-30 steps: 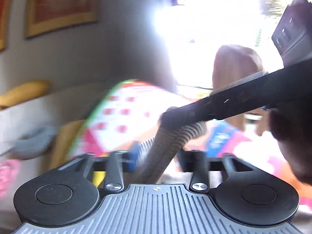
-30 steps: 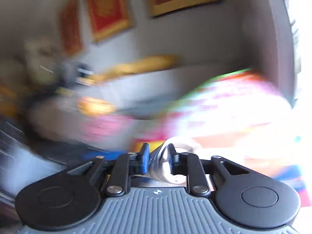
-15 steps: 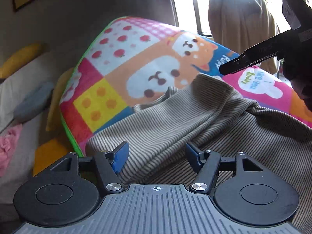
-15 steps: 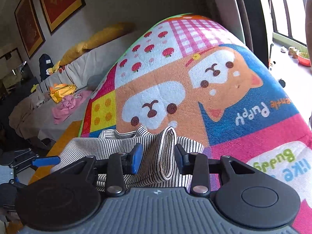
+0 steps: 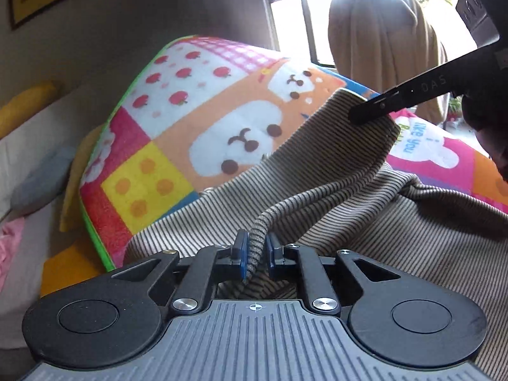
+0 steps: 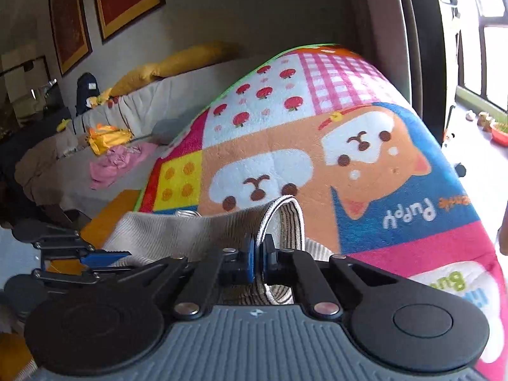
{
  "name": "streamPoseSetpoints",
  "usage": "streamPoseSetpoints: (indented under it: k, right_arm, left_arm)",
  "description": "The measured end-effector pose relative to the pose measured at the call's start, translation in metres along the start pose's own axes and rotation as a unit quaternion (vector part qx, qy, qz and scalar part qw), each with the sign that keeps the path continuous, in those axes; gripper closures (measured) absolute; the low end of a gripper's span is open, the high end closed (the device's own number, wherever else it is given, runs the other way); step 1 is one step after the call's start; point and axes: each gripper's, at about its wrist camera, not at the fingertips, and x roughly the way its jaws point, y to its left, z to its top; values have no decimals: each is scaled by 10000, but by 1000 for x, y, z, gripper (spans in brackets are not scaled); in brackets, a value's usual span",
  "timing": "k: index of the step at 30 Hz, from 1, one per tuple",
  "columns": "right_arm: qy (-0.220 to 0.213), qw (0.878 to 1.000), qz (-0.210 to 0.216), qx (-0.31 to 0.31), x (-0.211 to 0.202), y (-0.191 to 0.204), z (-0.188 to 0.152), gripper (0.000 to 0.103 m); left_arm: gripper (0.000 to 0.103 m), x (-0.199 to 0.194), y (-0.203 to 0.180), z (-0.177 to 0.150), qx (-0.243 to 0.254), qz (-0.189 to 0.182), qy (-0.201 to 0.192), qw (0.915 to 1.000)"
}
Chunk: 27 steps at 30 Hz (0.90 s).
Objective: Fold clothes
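We are pinching a bunched fold of the striped garment [image 5: 333, 171] in our left gripper [image 5: 255, 255], jaws just closing on it, our right gripper [image 6: 256, 258] clamping its banded hem, the garment lying at the near edge of the cartoon-print mat [image 6: 333, 133].

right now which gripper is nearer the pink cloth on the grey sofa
Left. The left gripper sits toward the pink cloth side; the right gripper, further from it, pinches the striped garment.
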Motion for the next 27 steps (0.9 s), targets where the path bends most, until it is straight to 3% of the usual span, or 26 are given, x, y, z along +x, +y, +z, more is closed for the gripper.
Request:
streamPoseSetpoints:
  k: [4, 5, 6, 9, 14, 16, 17, 19, 21, 24, 27]
  right_arm:
    - [495, 9982, -322, -86, 24, -6, -23, 95]
    - [547, 9977, -380, -112, 26, -7, -25, 92]
    - [544, 9975, -426, -150, 24, -7, -22, 86]
    - [471, 9972, -527, -244, 16, -6, -13, 83]
    - [-18, 9998, -137, -135, -2, 6, 9, 79]
    - [-14, 9998, -30, -204, 10, 16, 9, 66]
    - [66, 9997, -44, -241, 21, 18, 6, 58]
    - [434, 9986, -119, -264, 52, 19, -3, 56]
    - [454, 9982, -163, -351, 65, 17, -11, 55]
    - [468, 9987, 4, -178, 51, 11, -4, 54]
    - [529, 9973, 243, 446, 36, -17, 3, 36]
  left_arm:
    - [51, 8, 0, -11, 9, -308, 260, 9992]
    - [48, 7, 1, -12, -26, -378, 290, 9989]
    - [43, 7, 2, -14, -62, -448, 321, 9985]
    - [20, -10, 19, -8, -445, -581, 247, 9970]
    - [18, -17, 64, -1, -1536, -589, 130, 9863]
    - [18, -6, 68, 0, -1756, -634, 123, 9823]
    - [18, 2, 68, -1, -1813, -636, 149, 9813]
    - [10, 19, 63, -4, -1850, -592, 272, 9806]
    - [9, 35, 57, -8, -1834, -511, 461, 9806]
    - [9, 32, 60, -7, -1786, -553, 505, 9811]
    - [9, 12, 82, -7, -2124, -790, 447, 9729]
